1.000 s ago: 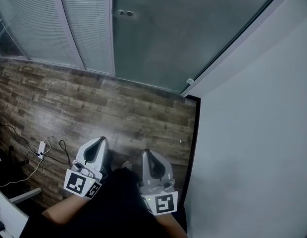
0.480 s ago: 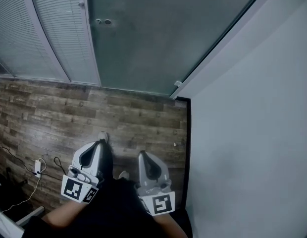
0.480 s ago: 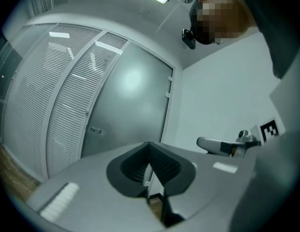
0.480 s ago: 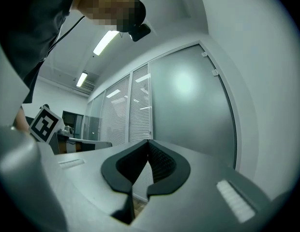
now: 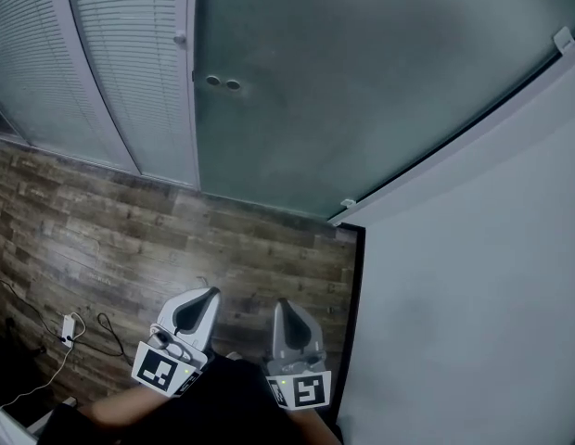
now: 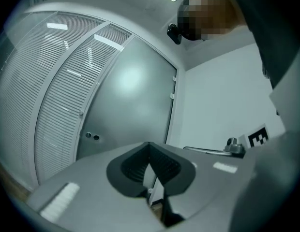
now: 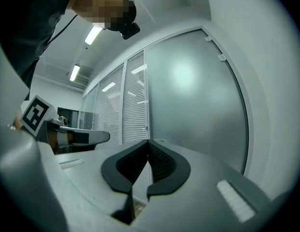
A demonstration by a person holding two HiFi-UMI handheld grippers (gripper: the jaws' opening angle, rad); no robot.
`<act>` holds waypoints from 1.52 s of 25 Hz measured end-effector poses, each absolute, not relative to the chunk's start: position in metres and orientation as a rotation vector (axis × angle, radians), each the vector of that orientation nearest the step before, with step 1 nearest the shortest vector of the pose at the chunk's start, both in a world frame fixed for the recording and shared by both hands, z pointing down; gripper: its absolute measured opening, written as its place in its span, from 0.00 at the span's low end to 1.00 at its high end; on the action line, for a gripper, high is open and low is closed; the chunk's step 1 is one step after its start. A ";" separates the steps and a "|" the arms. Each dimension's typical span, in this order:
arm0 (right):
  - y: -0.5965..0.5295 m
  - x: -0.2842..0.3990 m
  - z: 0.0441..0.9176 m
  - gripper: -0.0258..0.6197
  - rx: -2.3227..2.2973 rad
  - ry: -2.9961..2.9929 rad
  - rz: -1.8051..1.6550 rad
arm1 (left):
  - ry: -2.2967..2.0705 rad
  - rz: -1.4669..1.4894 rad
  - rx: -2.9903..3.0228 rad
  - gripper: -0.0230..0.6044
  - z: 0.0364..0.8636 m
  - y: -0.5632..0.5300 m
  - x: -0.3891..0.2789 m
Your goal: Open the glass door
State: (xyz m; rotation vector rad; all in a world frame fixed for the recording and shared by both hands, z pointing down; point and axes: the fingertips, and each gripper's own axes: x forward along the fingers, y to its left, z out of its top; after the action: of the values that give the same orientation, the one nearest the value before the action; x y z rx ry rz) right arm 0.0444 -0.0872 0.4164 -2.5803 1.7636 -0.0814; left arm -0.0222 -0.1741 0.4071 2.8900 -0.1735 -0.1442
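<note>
Glass door [image 5: 362, 91]: one frosted pane is standing ahead.
Round fittings [image 5: 223, 82]: two are sitting side by side near the door's left edge.
Brackets [image 5: 348, 203]: two are showing on the door's right edge, one low, one high.
Blind panels [image 5: 130, 72]: at least two are hanging left of the door.
Grippers: two are pointing forward, the left gripper [image 5: 210, 292] and the right gripper [image 5: 282, 302].
Marker cubes [image 5: 163, 371]: two are riding along, one per gripper.
White adapter [image 5: 68, 326]: one is lying on the wood floor [image 5: 130, 239].
Ceiling lights [image 7: 94, 34]: two are glowing in the right gripper view.
</note>
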 end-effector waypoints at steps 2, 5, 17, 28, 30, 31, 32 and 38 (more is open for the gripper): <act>-0.113 0.051 0.413 0.04 -2.582 1.776 -0.076 | -0.183 -0.161 2.890 0.04 0.406 -0.199 -0.016; -0.154 0.060 0.407 0.04 -2.582 1.796 -0.066 | -0.195 -0.151 2.904 0.04 0.408 -0.237 -0.008; -0.247 0.092 0.393 0.05 -2.588 1.823 -0.086 | -0.260 -0.092 2.873 0.04 0.404 -0.329 0.026; -0.311 0.147 0.423 0.12 -2.515 1.938 -0.105 | -0.446 -0.166 2.885 0.04 0.399 -0.368 0.048; -0.327 0.158 0.430 0.14 -2.499 1.961 -0.129 | -0.497 -0.181 2.896 0.04 0.388 -0.379 0.049; -0.336 0.164 0.432 0.15 -2.493 1.972 -0.141 | -0.522 -0.156 2.895 0.04 0.386 -0.383 0.049; -0.345 0.169 0.434 0.15 -2.487 1.980 -0.154 | -0.545 -0.116 2.892 0.04 0.388 -0.387 0.049; -0.397 0.201 0.449 0.18 -2.451 2.045 -0.214 | -0.698 -0.134 2.885 0.04 0.385 -0.405 0.040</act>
State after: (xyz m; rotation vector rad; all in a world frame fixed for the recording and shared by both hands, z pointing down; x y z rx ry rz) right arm 0.2006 -0.3965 0.4494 -2.4514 2.0452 -0.2141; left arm 0.0401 -0.4050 0.3853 2.8852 -0.6975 -0.1345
